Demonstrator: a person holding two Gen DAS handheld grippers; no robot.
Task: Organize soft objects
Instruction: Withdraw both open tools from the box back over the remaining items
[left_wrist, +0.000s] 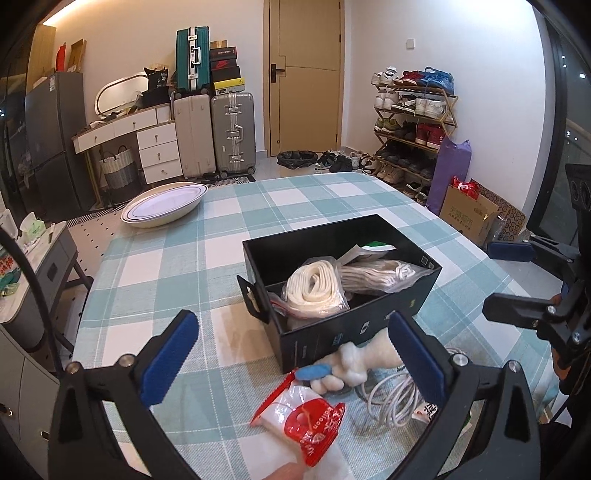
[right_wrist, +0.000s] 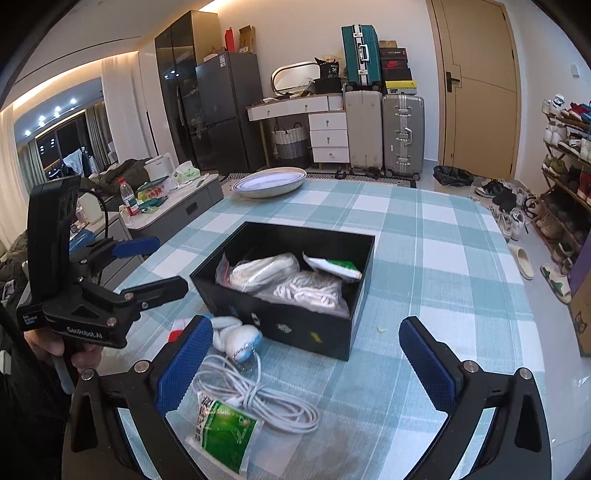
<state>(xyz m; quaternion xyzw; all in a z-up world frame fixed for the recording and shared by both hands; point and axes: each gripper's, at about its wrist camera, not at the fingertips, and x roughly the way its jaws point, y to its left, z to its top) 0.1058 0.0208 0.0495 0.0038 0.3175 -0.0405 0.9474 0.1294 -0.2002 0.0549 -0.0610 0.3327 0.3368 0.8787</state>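
A black box (left_wrist: 354, 328) (right_wrist: 295, 325) stands on the checked tablecloth and holds bagged white rope (left_wrist: 317, 288) (right_wrist: 306, 290) and a green-and-white packet (right_wrist: 334, 267). In front of it lie a white plush toy (left_wrist: 351, 363) (right_wrist: 236, 338), a coiled white cable (left_wrist: 391, 402) (right_wrist: 258, 398), a red-and-white packet (left_wrist: 306, 417) and a green packet (right_wrist: 223, 434). My left gripper (left_wrist: 291, 358) is open and empty above the red packet and plush toy. My right gripper (right_wrist: 306, 358) is open and empty above the cable.
A white oval dish (left_wrist: 164, 206) (right_wrist: 269, 182) sits at the table's far corner. Suitcases (left_wrist: 232, 133), a white dresser (left_wrist: 147, 136) and a shoe rack (left_wrist: 413, 125) stand beyond the table. A side table (right_wrist: 173, 199) with bottles is at the left.
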